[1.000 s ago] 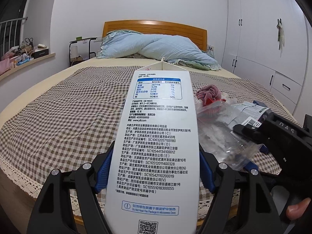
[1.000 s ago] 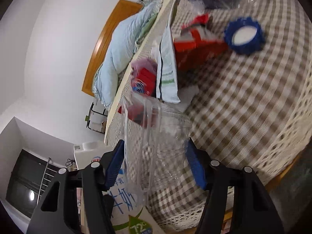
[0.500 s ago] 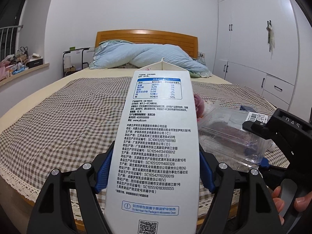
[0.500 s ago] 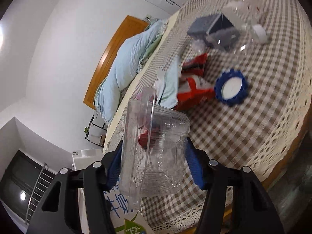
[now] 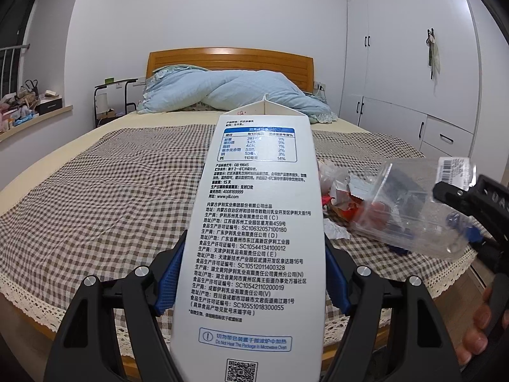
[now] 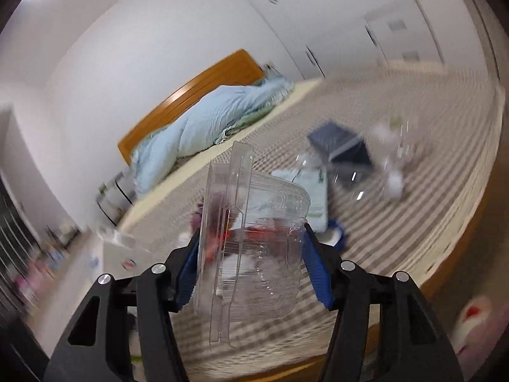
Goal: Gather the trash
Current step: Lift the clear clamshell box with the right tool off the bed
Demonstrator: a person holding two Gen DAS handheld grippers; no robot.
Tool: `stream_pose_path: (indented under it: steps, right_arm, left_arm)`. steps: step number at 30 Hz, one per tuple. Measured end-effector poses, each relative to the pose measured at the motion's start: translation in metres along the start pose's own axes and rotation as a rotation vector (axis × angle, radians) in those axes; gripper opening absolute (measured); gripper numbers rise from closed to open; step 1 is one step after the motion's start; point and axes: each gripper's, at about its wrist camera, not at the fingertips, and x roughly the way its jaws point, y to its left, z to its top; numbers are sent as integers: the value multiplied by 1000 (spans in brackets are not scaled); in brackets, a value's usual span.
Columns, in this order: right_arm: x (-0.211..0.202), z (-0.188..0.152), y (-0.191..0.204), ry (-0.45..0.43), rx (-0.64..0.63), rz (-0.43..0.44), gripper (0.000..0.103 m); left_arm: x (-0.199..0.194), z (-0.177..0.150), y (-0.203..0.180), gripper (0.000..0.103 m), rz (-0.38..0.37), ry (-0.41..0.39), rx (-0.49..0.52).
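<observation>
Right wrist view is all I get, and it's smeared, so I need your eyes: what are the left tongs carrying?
Observer: The left tongs are clamped on a white milk carton, with its printed panel facing the camera.
Operator: Any label on the box I'm holding?
Observer: Yes, a barcode sticker sits at the far end of the clear plastic box.
Operator: What trash remains beside it?
Observer: Crumpled red wrappers lie on the checked blanket, just right of the carton.
</observation>
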Motion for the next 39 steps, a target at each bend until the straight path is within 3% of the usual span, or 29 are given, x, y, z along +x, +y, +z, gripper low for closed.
stream_pose_path:
  steps: [4, 6, 10, 17, 32, 39]
  right_arm:
    - [-1, -13, 18, 34, -268, -86, 58]
    - [11, -21, 25, 82, -344, -113, 58]
    - [26, -28, 36, 79, -426, -121, 60]
    - [47, -17, 25, 156, -369, -75, 58]
    - [5, -7, 31, 99, -417, 12, 57]
    - [-16, -1, 11, 110, -420, 22, 57]
  left_arm:
    - [0, -1, 0, 71, 2, 3, 1]
    - [1, -2, 0, 71, 4, 8, 0]
    - [1, -5, 0, 71, 3, 18, 4]
    - [4, -10, 4, 71, -4, 40, -1]
    - [-27, -14, 5, 71, -2, -2, -1]
    - [-55, -12, -2, 71, -18, -24, 25]
